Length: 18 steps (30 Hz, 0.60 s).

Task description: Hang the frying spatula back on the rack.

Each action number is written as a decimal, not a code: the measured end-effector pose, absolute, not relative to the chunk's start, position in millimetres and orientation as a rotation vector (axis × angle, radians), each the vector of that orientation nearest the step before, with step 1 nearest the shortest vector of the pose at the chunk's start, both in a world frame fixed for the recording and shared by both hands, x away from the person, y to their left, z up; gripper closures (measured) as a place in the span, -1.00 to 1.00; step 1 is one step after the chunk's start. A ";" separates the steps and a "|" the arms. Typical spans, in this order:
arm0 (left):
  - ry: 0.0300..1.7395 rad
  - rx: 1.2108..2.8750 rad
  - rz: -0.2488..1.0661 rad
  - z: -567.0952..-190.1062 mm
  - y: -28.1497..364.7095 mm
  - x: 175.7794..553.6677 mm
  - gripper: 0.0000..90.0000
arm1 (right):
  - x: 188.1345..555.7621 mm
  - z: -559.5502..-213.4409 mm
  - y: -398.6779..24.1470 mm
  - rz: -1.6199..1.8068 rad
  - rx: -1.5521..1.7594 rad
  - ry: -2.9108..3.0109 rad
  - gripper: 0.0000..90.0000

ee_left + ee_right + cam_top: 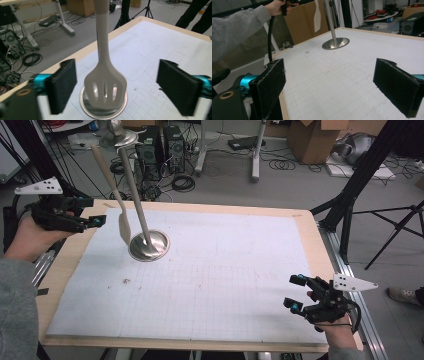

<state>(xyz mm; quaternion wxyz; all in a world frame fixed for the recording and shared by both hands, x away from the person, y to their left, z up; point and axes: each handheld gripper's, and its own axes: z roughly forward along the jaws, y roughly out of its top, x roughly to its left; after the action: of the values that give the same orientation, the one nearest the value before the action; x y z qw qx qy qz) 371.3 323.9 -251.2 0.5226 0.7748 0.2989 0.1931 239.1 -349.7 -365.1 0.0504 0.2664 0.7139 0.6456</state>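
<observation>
Right gripper (295, 293), nearest the camera, rests with jaws spread and empty, well away from the metal stand (149, 245). Beside that stand's pole hangs the slotted spatula (104, 85), the left gripper (116, 85) open around its blade without touching (no grip). It looks light, stiff and smooth; the narrow neck above the blade seems the surest hold.

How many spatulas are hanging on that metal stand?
1. The pale slotted spatula hangs beside the stand's pole, its blade just above the round metal base, near the table's far left part. I see no others.
</observation>
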 end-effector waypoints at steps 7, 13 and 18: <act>0.694 1.774 0.462 -261.8 330.6 346.4 -0.72 | 237.4 -363.9 -346.9 1.968 0.808 2.175 -0.78; 0.700 1.697 0.476 -269.3 336.6 323.8 -0.73 | 237.2 -364.5 -345.2 1.969 0.805 2.173 -0.78; 0.719 1.676 0.464 -273.6 336.0 312.4 -0.73 | 237.4 -363.9 -343.1 1.972 0.798 2.177 -0.78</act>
<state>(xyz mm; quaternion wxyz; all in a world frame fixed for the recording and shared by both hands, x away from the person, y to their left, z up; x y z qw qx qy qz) 312.4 336.0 -273.6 0.5890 0.7198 0.3086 0.1991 237.4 -343.1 -363.9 0.0488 0.2617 0.7143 0.6472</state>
